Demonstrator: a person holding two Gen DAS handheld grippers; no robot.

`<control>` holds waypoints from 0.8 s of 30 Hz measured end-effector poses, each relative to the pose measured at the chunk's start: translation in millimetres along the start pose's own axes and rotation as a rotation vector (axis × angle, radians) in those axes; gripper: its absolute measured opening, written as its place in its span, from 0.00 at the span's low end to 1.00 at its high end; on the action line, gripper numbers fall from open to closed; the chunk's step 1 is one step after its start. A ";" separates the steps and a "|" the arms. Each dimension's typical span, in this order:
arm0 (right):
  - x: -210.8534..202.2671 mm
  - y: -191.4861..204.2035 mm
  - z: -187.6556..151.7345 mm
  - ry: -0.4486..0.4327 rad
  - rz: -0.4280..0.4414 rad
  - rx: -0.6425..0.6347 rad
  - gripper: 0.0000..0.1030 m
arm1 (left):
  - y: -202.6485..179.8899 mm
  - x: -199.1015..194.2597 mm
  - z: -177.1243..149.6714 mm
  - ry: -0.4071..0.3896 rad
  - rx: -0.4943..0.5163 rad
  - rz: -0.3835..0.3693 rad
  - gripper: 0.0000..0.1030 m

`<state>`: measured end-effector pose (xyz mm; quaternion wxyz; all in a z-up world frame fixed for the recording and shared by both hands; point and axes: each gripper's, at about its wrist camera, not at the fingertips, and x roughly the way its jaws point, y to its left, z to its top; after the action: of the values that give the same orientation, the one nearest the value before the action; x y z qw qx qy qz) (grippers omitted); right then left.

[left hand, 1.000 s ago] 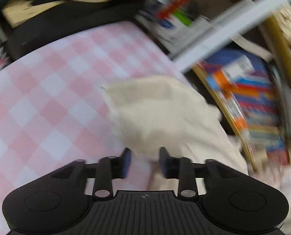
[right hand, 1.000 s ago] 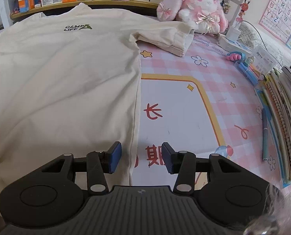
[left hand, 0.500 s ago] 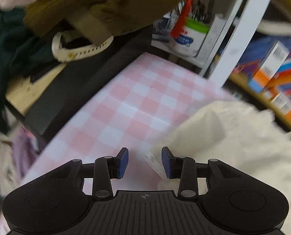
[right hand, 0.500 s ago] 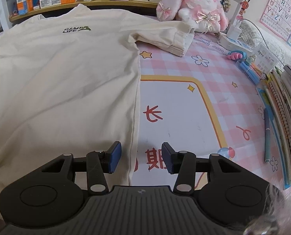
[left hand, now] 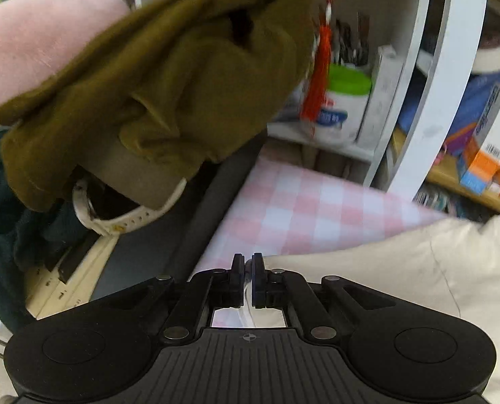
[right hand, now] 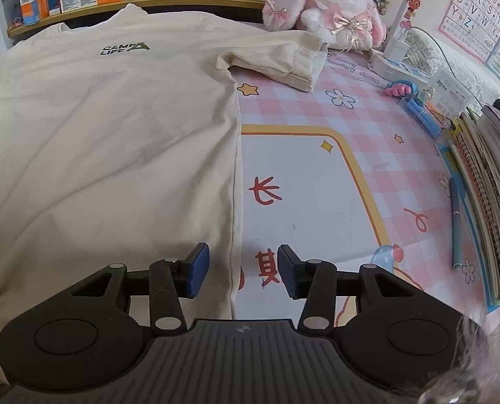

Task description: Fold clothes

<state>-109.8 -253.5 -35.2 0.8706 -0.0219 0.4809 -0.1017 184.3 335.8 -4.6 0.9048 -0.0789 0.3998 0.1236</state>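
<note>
Tool on the left (left hand: 248, 264) is seen nearly closed, its pads pinching a thin edge of the cream T-shirt (right hand: 108, 141) near the left edge of the tabletop (left hand: 304, 208), where pink check cloth is exposed. The T-shirt is spread flat across the tabletop, its collar toward the far edge and one sleeve (right hand: 283, 64) lying out to the right. The right tool (right hand: 243, 271) is held wide open with nothing in it, its pads straddling the shirt's side seam near the front edge. The fabric is judged light, soft and limp; seams and hem corners are judged the surest places to be gripped.
</note>
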 end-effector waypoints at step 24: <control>-0.6 -27.6 -9.3 0.009 0.140 -0.011 0.41 | -91.2 -75.9 -116.7 0.059 0.000 -0.253 0.02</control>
<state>-122.2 -279.7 -35.9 0.8732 0.0075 0.4858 -0.0382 79.0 208.1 -22.2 0.9009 -0.1326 0.4131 0.0060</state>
